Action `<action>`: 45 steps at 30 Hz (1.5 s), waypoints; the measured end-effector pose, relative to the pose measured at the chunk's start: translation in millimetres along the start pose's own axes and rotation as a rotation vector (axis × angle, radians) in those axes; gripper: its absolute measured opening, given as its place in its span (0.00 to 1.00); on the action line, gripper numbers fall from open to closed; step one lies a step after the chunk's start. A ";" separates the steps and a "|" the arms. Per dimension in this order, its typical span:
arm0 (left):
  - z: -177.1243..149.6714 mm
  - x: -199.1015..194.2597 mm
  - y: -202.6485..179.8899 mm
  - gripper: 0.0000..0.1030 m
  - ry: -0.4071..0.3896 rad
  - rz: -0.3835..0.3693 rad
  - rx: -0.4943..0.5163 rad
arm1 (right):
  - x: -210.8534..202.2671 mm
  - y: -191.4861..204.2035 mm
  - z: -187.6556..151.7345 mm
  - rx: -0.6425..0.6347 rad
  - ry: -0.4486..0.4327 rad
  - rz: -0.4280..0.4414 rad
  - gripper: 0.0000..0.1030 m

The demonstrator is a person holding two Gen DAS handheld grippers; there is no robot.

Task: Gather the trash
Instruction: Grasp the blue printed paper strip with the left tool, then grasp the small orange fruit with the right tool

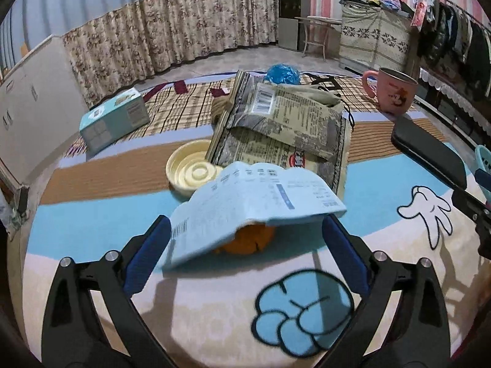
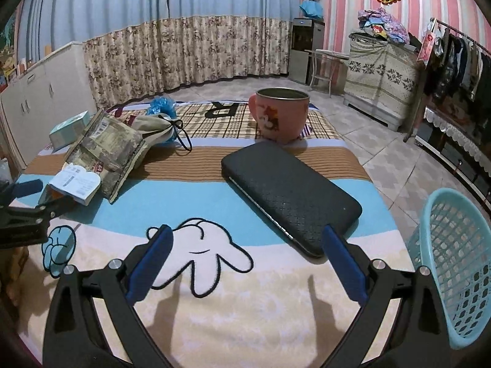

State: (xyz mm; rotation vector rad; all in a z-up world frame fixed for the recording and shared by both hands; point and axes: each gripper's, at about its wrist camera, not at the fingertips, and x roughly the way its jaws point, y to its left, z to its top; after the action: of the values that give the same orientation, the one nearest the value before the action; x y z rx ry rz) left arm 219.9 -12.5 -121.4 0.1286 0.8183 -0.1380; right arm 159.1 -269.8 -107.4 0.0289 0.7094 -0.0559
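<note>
A flattened light-blue paper carton (image 1: 254, 202) lies tented over an orange object (image 1: 248, 240) on the cartoon blanket (image 1: 214, 306). My left gripper (image 1: 245, 220) is open, its blue pads (image 1: 147, 254) flanking the carton's two ends; I see no firm press on it. Behind the carton are crumpled grey-green snack bags (image 1: 282, 122), a pale yellow round lid (image 1: 190, 171) and a balled blue plastic bag (image 1: 282, 73). My right gripper (image 2: 247, 230) is open over the blanket's white glove print, with nothing between its fingers. A turquoise mesh basket (image 2: 454, 263) stands at the right edge.
A black textured case (image 2: 291, 196) lies just ahead of my right finger. A pink mug (image 2: 279, 113) stands behind it. A teal box (image 1: 113, 119) and a beige drawstring pouch (image 2: 156, 128) sit at the back left. Tiled floor drops off to the right.
</note>
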 end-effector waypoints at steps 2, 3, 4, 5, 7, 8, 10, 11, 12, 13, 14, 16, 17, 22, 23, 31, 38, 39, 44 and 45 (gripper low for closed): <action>2.6 5.0 1.0 0.86 0.011 -0.012 0.003 | 1.7 0.2 0.2 0.009 0.005 0.005 0.92; 3.2 6.8 1.8 0.84 0.019 -0.015 0.001 | 1.7 0.6 0.1 0.008 0.004 0.007 0.92; 3.0 7.4 2.8 0.84 0.026 -0.018 -0.004 | 1.4 1.2 -0.2 0.008 0.002 0.009 0.92; 2.4 6.6 3.0 0.84 0.023 -0.020 -0.003 | 1.4 1.2 -0.2 0.009 0.001 0.011 0.92; 1.4 7.1 1.4 0.82 0.025 -0.014 0.006 | 2.6 1.4 -0.3 0.011 0.005 0.013 0.92; 1.6 7.7 0.3 0.79 0.027 -0.010 0.012 | 2.1 1.3 -0.8 0.012 0.007 0.012 0.92; 3.1 6.9 -1.0 0.73 0.024 -0.010 0.024 | 1.5 2.4 -1.1 0.011 0.008 0.017 0.92; 4.1 6.2 -1.1 0.70 0.021 -0.015 0.025 | 1.0 2.7 -1.2 0.009 0.005 0.017 0.92; 5.8 5.9 -0.6 0.66 0.021 -0.020 0.024 | 0.0 3.8 -1.3 0.006 0.002 0.018 0.92; 7.1 6.1 0.0 0.65 0.020 -0.022 0.023 | 0.3 4.1 -1.3 0.004 0.002 0.019 0.92; 9.5 6.3 1.1 0.62 0.020 -0.026 0.020 | 0.7 4.3 -1.0 0.003 0.003 0.020 0.92; 15.2 6.3 4.0 0.57 0.019 -0.035 0.016 | 1.4 4.7 -1.0 0.003 0.006 0.026 0.92; 18.3 5.5 5.7 0.53 0.017 -0.040 0.016 | 1.6 4.5 -1.0 0.005 0.006 0.029 0.92; 32.0 0.4 11.7 0.41 0.000 -0.060 0.019 | 3.8 0.8 -0.9 0.015 0.011 0.041 0.92; 33.6 0.0 11.3 0.35 0.000 -0.065 0.023 | 4.4 0.7 -0.8 0.017 0.013 0.042 0.92; 31.0 -7.7 10.3 0.09 -0.020 -0.088 0.075 | 6.5 1.2 -0.2 0.014 0.014 0.031 0.92; 26.5 -39.4 26.6 0.04 -0.092 -0.060 0.112 | -2.5 23.7 3.1 -0.036 0.014 0.030 0.92; 25.6 -43.9 31.4 0.04 -0.100 -0.052 0.113 | -4.6 31.0 4.8 -0.048 0.011 0.034 0.92; 17.5 -61.5 70.7 0.04 -0.125 -0.016 0.069 | -9.2 66.4 8.7 -0.073 0.006 0.078 0.92; 14.8 -63.7 80.7 0.04 -0.125 -0.011 0.057 | -8.9 77.8 9.6 -0.085 0.006 0.090 0.92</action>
State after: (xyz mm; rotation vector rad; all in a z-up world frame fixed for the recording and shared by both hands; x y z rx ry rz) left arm 201.4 69.0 -59.8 0.1675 0.6909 -0.1778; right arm 163.3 -192.2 -93.7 -0.0204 0.7152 0.0606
